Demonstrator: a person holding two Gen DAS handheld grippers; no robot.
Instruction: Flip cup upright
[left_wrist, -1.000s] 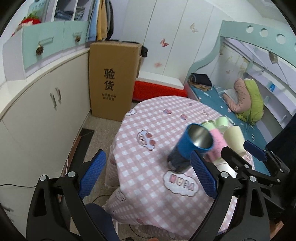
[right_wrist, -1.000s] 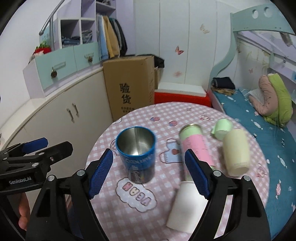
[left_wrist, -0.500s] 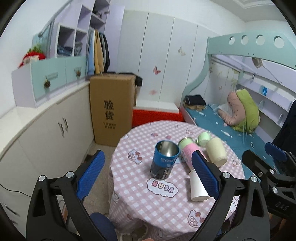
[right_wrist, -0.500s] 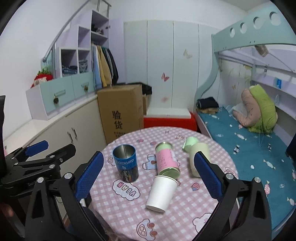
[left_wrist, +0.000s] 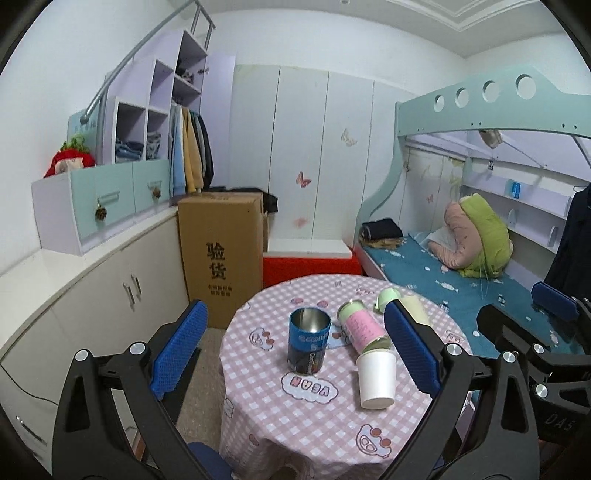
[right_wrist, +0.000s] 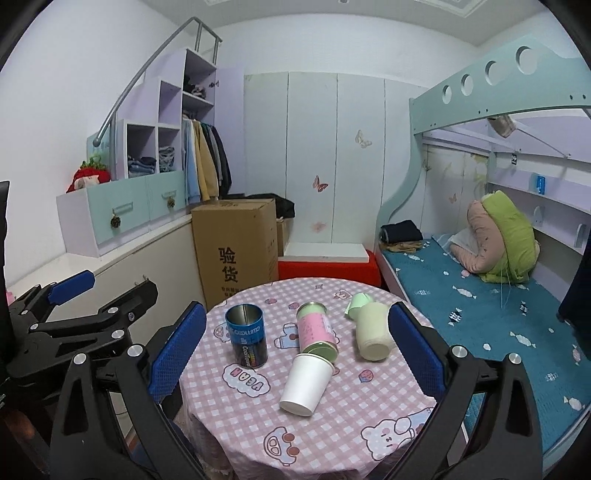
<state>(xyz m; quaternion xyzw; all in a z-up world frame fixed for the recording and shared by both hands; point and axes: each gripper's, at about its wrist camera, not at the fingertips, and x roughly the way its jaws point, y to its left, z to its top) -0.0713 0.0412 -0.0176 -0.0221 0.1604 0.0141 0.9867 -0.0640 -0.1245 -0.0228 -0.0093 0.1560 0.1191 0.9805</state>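
Note:
A blue metal cup (left_wrist: 308, 340) (right_wrist: 246, 340) stands upright, mouth up, on the round table with the pink checked cloth (left_wrist: 295, 413) (right_wrist: 343, 417). A white paper cup (left_wrist: 377, 380) (right_wrist: 306, 384), a pink can (left_wrist: 364, 330) (right_wrist: 317, 331), a cream cup (right_wrist: 373, 334) and a small green cup (right_wrist: 356, 304) lie on their sides beside it. My left gripper (left_wrist: 295, 363) is open and empty, well back from the table. My right gripper (right_wrist: 295, 363) is open and empty, also held back; the left gripper shows at its left (right_wrist: 74, 317).
A tall cardboard box (left_wrist: 221, 254) stands behind the table beside white cabinets (left_wrist: 92, 295). A red chest (left_wrist: 310, 267) sits at the wardrobe. A bunk bed with a blue cover (right_wrist: 480, 295) runs along the right.
Both grippers have drawn back and up from the table. The blue cup, close between the fingers a second ago, now stands alone and upright on the cloth.

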